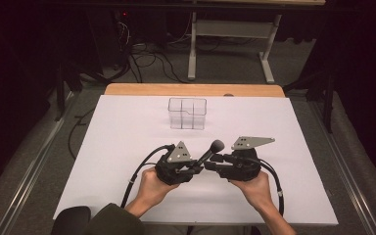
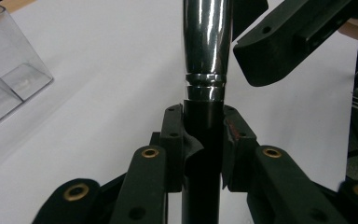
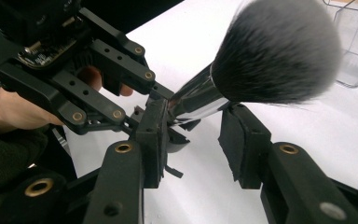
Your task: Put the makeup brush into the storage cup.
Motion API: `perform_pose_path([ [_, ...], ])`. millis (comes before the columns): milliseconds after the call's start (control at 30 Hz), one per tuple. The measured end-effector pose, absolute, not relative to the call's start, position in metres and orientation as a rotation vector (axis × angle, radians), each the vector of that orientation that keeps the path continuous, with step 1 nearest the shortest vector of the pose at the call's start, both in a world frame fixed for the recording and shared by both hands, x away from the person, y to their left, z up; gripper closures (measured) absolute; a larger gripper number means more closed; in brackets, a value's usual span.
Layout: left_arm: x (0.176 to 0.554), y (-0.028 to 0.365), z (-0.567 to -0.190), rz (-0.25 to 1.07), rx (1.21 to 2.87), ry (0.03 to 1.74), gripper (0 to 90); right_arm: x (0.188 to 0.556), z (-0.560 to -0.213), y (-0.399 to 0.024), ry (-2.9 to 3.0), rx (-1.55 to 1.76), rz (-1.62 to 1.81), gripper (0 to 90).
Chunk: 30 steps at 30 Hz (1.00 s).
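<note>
A makeup brush (image 1: 210, 152) with a black handle, a chrome ferrule (image 2: 207, 42) and a grey-tipped bristle head (image 3: 279, 51) is held above the white table. My left gripper (image 1: 194, 167) is shut on the black handle just below the ferrule, as the left gripper view (image 2: 204, 128) shows. My right gripper (image 3: 198, 128) comes in from the right with its jaws on either side of the ferrule. Its left pad is at the metal, and a gap remains at its right pad (image 3: 242, 140). The bristles point away toward the far side of the table.
A clear plastic organiser box (image 1: 187, 113) with compartments stands empty at the far middle of the white table cover (image 1: 122, 142); it is also in the left gripper view (image 2: 9, 79). Beyond the table's wooden far edge (image 1: 142, 89) are floor cables and a desk frame.
</note>
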<state>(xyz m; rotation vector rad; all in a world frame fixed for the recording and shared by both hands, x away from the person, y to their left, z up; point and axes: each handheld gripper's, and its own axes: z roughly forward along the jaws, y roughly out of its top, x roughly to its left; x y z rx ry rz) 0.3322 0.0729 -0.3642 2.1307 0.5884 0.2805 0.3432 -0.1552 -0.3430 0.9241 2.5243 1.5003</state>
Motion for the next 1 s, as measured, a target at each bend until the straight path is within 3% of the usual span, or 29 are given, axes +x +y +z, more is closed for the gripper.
perform_pose_path([
  [833, 0.328, 0.062, -0.370, 0.303, 2.172, 0.542, 73.0, 0.342, -0.338, -0.157, 2.513, 0.939, 1.636, 72.0],
  [1000, 0.327, 0.063, -0.366, 0.330, 2.157, 0.534, 69.0, 0.340, -0.335, -0.154, 2.515, 0.915, 1.596, 72.2],
])
